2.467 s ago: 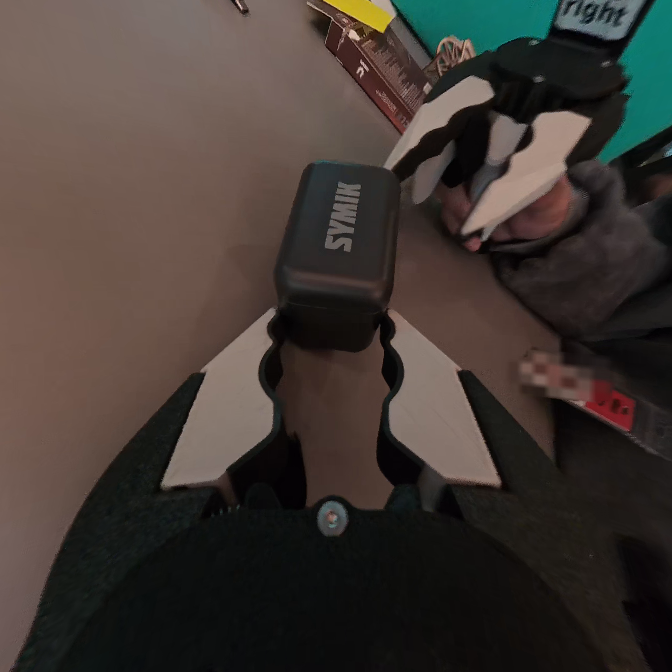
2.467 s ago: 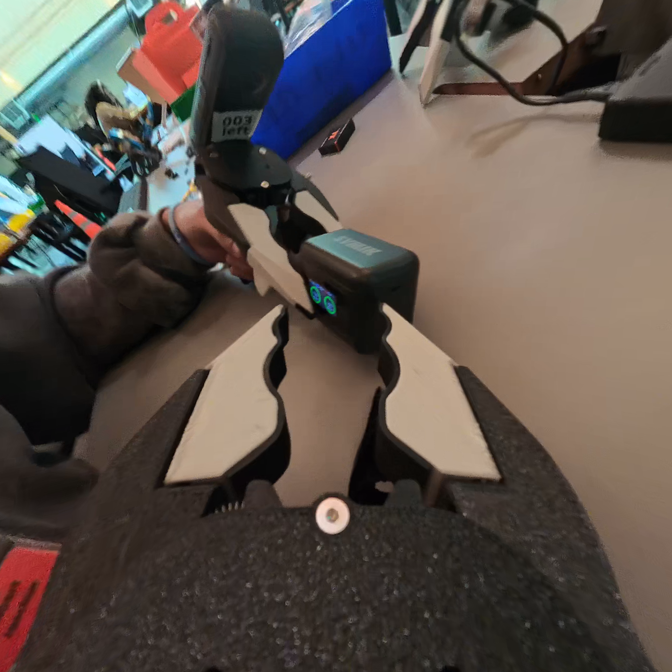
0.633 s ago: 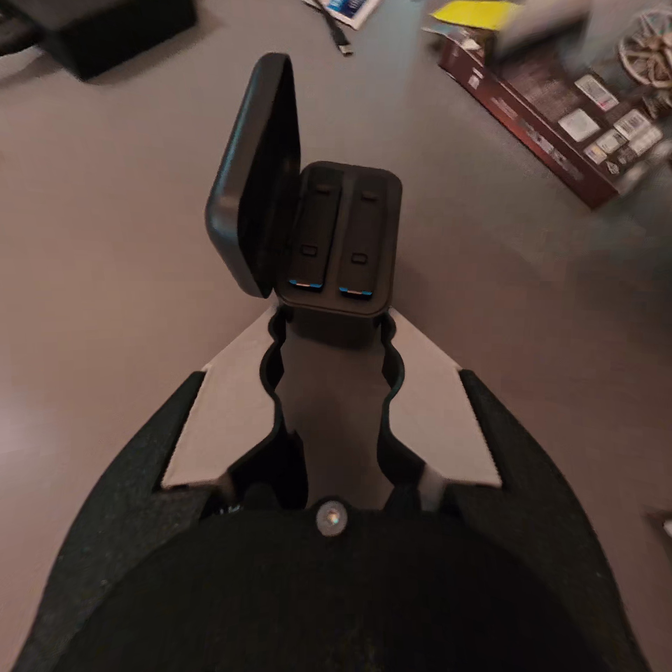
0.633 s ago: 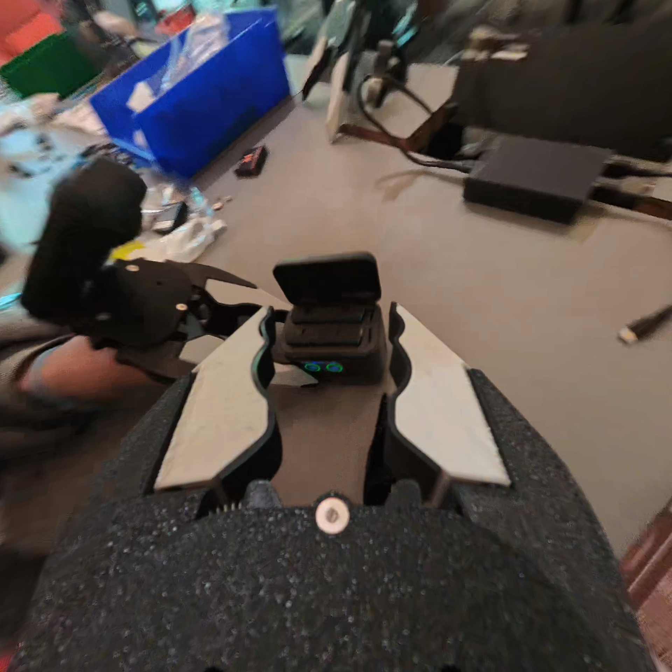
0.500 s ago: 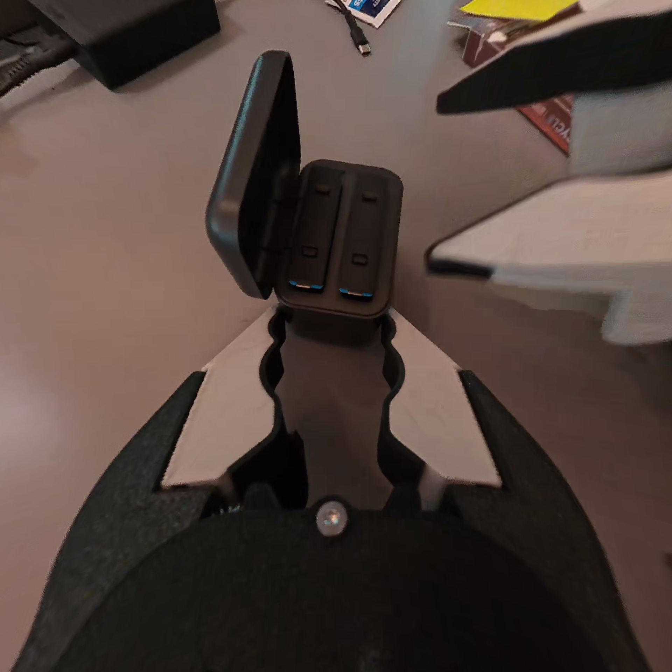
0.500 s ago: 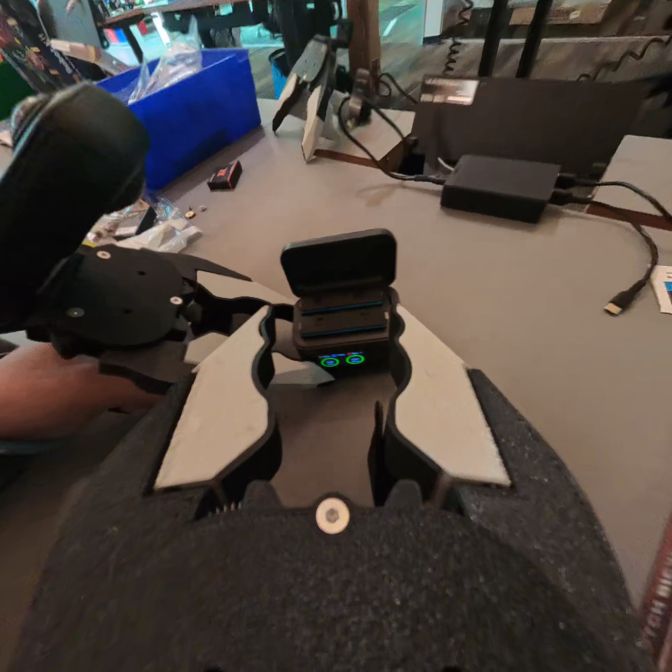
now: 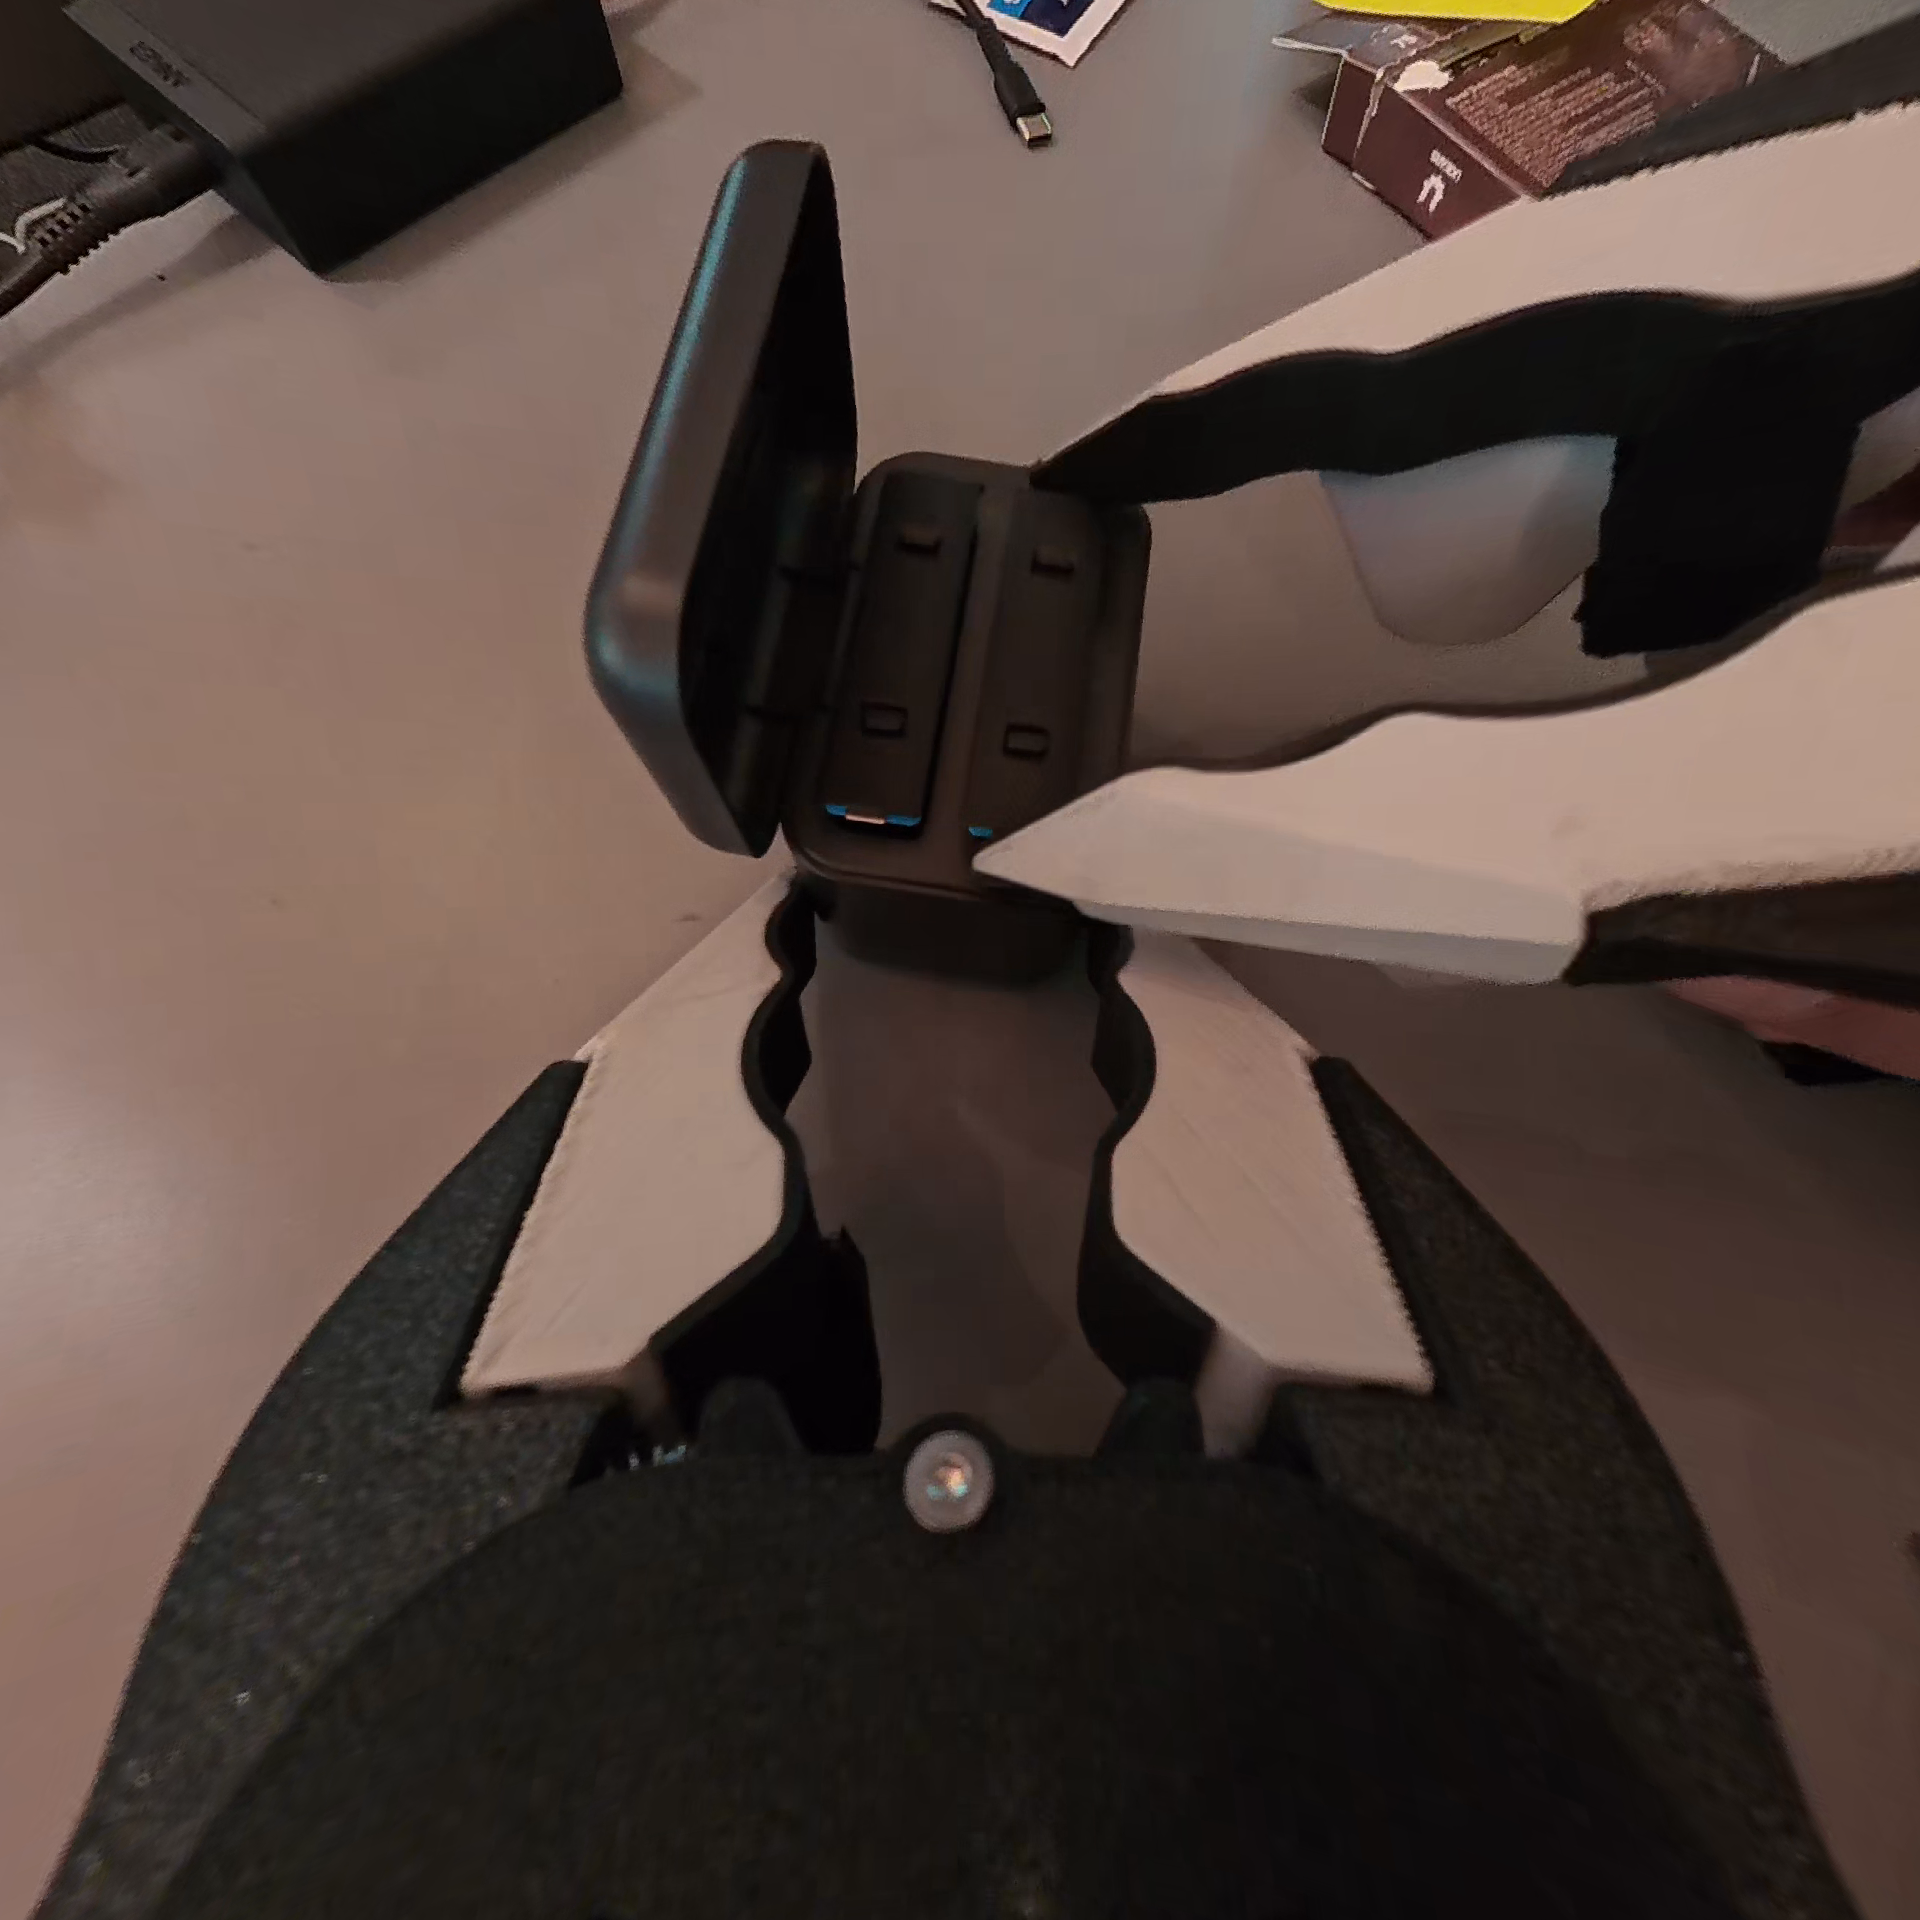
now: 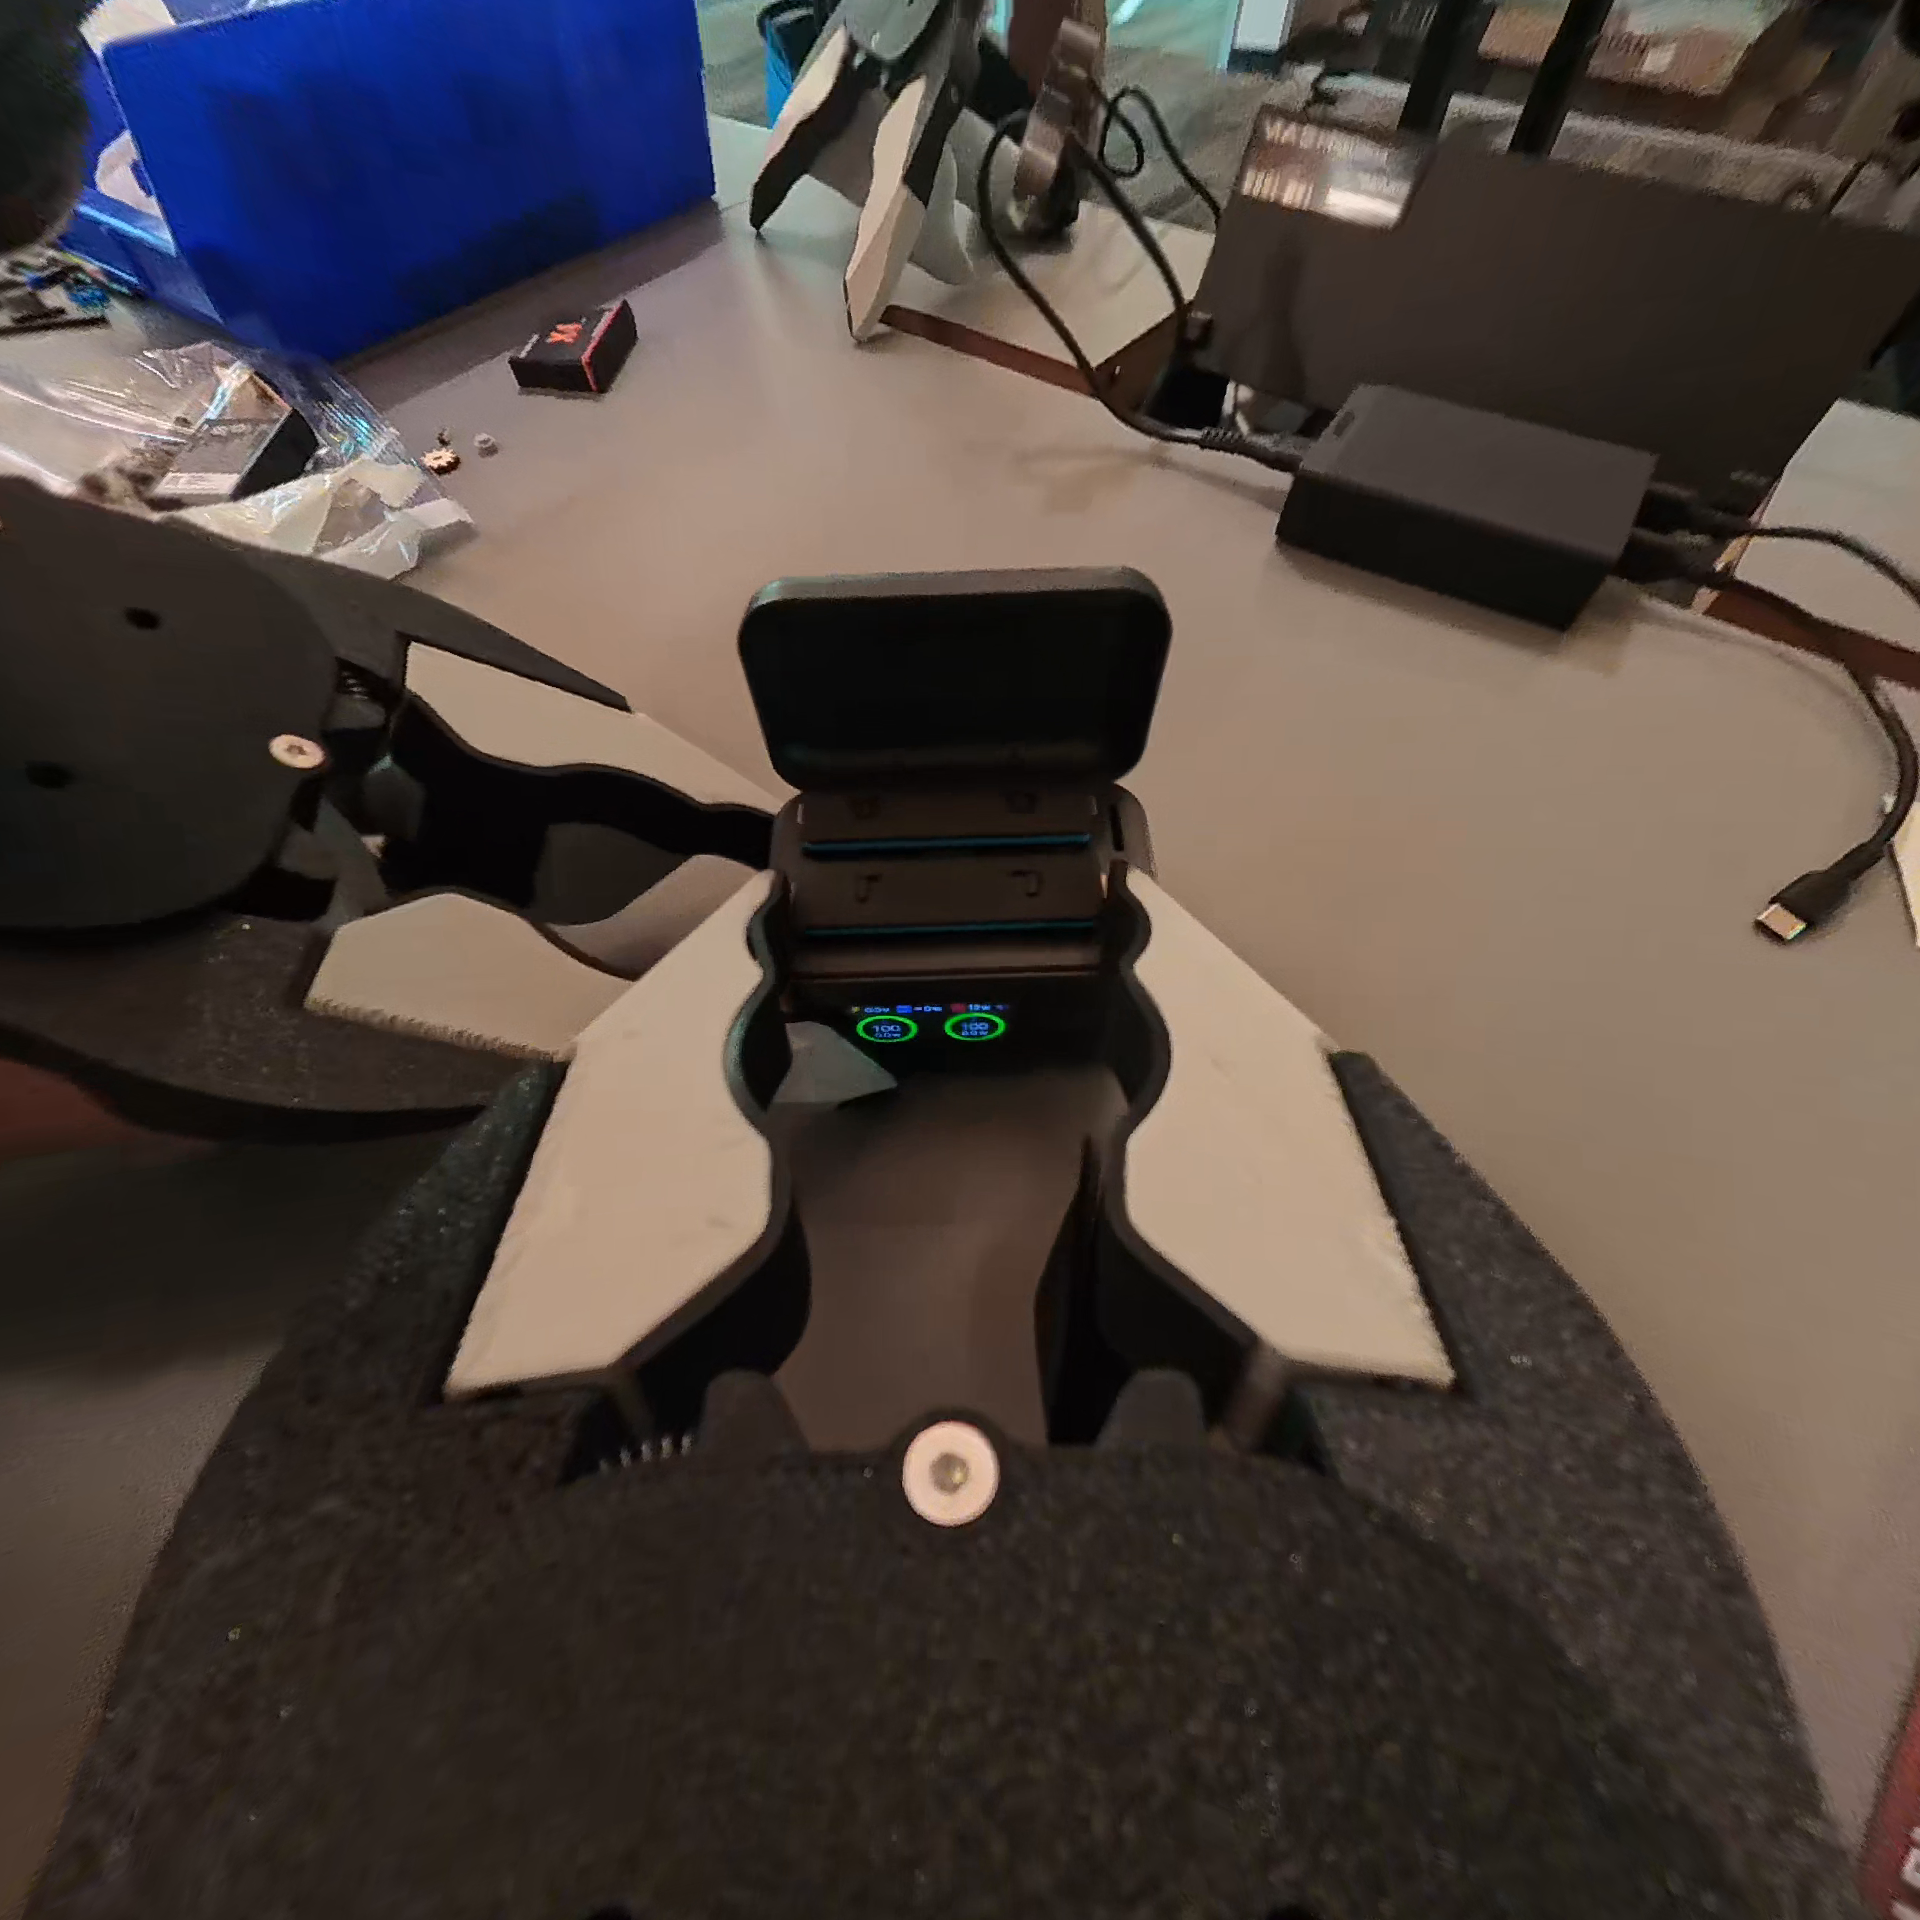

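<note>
A black charging case [image 7: 1023, 914] stands on the grey table with its lid [image 7: 727, 499] swung open to the left. Two black batteries [image 7: 894, 665] sit side by side in its slots. My left gripper [image 7: 951, 925] is shut on the case's lower body. In the right wrist view the case [image 8: 951, 977] shows a lit display with two green rings [image 8: 930, 1029] and its raised lid [image 8: 954, 675]. My right gripper [image 8: 948, 904] is open, with one finger at each end of the case's top; contact is unclear. It reaches in from the right in the left wrist view [image 7: 1013, 665].
A black power adapter [image 8: 1455, 499] with cables lies at the back right, and a loose USB plug [image 8: 1808, 904] to the right. A blue bin [image 8: 395, 156], a small black-and-red box [image 8: 577, 348] and plastic bags [image 8: 260, 457] lie at the left. A brown carton [image 7: 1538, 114] lies far right. Some 5 cm of space lies between my two pairs of fingers.
The case lid, shut 2.5 s ago, now stands open. In the last half second my right gripper has moved in from the right and now straddles the case top. The left grip holds.
</note>
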{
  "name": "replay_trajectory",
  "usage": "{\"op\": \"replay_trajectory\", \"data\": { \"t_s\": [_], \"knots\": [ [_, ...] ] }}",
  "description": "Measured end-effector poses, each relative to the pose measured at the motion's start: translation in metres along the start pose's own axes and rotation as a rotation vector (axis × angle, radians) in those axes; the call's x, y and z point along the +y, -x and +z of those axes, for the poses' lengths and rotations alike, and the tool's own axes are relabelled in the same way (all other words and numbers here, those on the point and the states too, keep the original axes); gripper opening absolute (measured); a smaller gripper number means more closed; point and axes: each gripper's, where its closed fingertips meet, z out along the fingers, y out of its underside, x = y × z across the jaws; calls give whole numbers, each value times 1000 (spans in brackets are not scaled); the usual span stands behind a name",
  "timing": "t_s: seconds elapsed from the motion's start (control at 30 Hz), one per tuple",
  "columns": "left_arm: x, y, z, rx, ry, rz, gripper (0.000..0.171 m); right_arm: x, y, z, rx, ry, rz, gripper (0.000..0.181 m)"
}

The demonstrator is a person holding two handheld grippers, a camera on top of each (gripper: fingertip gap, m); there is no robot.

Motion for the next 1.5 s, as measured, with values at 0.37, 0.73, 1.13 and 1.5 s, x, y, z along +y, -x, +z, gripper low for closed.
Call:
{"op": "replay_trajectory", "data": {
  "t_s": [0.37,0.73,1.13,1.5],
  "knots": [
    [-1,0,1,-6,2,22,52,-11,-2,-6,-35,-55,121,57],
    [-1,0,1,1,3,22,53,-69,-16,-44,-45,-209,184,57],
    [-1,0,1,8,3,16,53,-62,-20,-45,-47,-175,202,58],
    [-1,0,1,13,2,14,53,46,-40,-56,-17,406,168,59]
  ]
}}
